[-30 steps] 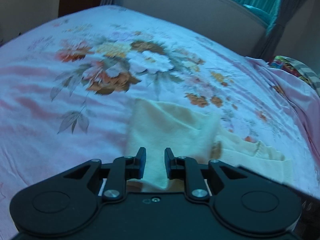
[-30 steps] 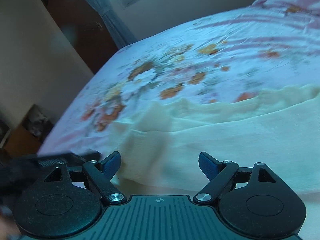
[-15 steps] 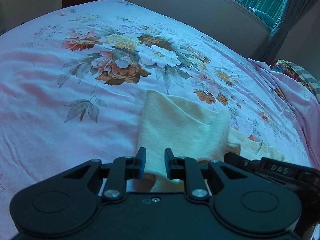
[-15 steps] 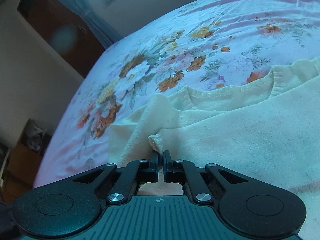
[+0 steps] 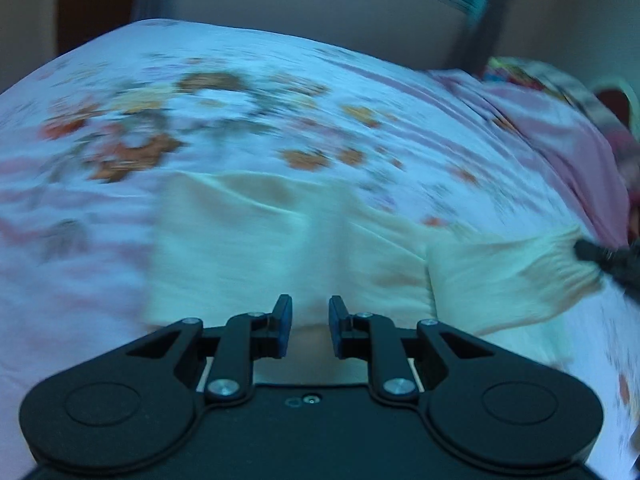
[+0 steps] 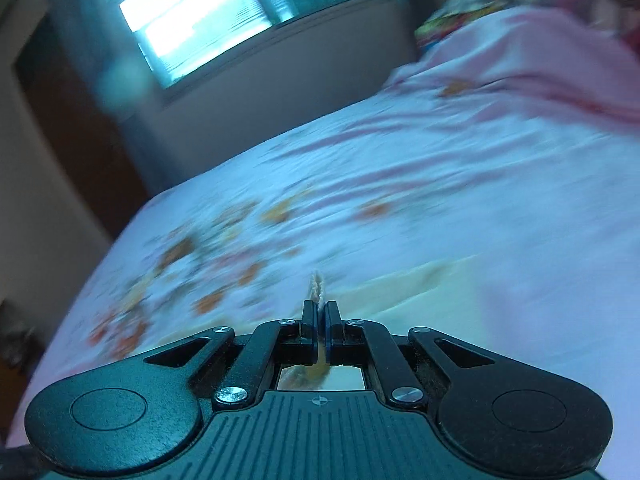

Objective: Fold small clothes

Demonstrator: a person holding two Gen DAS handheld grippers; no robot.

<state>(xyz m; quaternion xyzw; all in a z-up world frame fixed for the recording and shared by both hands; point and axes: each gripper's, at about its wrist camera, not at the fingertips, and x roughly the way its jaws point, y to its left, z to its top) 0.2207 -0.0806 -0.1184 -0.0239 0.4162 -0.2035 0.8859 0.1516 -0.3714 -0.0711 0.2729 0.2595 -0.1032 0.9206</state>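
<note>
A cream knit garment lies on the floral bedsheet, blurred by motion. My left gripper sits at its near edge, jaws narrow with a thick fold of the cloth pinched between them. One sleeve is stretched out to the right, where the tip of my right gripper grips its cuff. In the right wrist view my right gripper is shut on that cuff, a bit of knit sticking up past the pads. The rest of the garment trails behind.
A pink blanket is heaped along the bed's right side, with a colourful pillow beyond it. A wall and bright window stand past the far edge of the bed, and a dark door is at the left.
My right gripper went from wide open to shut on the sleeve cuff, then pulled it up and out to the right. The left gripper shifted with its fold; the garment now lies spread wider.
</note>
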